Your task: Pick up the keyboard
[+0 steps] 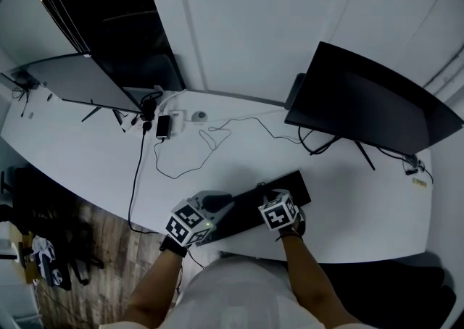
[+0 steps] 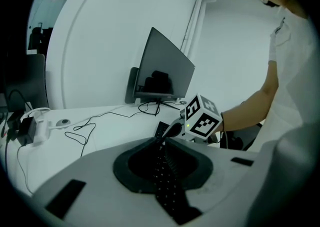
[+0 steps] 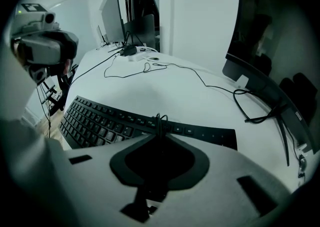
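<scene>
Left gripper point(image 2: 162, 143) and right gripper point(image 3: 159, 121) clamp the keyboard point(image 3: 100, 121), partly hiding it.

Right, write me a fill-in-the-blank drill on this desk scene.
1. The left gripper has its jaws shut on the ____.
2. The desk is coloured ____.
3. ____ monitors stand on it.
Missing words: keyboard; white; two.

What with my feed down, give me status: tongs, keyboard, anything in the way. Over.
Left tongs shut on keyboard, left end. Right tongs shut on its right half. Keyboard at desk near edge. Loose cable lies beyond, clear.
</scene>
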Demonstrator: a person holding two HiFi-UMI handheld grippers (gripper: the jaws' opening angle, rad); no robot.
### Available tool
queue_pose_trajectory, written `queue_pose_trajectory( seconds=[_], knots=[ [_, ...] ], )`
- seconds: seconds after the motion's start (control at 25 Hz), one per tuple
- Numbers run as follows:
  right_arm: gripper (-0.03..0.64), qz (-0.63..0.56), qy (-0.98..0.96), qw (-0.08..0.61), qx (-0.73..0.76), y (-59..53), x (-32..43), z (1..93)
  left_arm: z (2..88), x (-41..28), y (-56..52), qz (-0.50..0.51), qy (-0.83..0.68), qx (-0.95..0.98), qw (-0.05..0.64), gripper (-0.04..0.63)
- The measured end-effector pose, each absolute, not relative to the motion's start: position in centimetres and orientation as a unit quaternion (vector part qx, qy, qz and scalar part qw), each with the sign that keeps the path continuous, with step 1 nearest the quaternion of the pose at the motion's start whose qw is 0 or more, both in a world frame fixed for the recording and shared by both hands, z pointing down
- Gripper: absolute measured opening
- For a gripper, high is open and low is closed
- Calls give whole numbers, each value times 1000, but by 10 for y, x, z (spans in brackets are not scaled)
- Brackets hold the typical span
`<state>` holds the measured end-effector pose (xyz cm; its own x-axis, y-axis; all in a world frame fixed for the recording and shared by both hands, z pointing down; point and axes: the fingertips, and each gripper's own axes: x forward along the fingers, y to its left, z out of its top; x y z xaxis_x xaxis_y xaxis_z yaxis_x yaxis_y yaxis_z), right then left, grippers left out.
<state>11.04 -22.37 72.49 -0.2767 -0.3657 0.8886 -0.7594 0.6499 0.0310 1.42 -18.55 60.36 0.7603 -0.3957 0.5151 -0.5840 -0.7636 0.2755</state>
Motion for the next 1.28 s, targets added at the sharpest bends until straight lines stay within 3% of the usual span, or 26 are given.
queue_pose_trajectory(
  seconds=[0.24,0.44,1.28],
  knots=[
    [18,202,-777,468,368,-221,105,722,607,15,-188,236,-259,910,223,32],
    [17,214,-783,454,367,-219,104,718,611,16,-188,251,-247,907,231,115],
    [15,89,-858,380,333,-215,68,631,616,17,-192,308,-212,899,227,238]
  ],
)
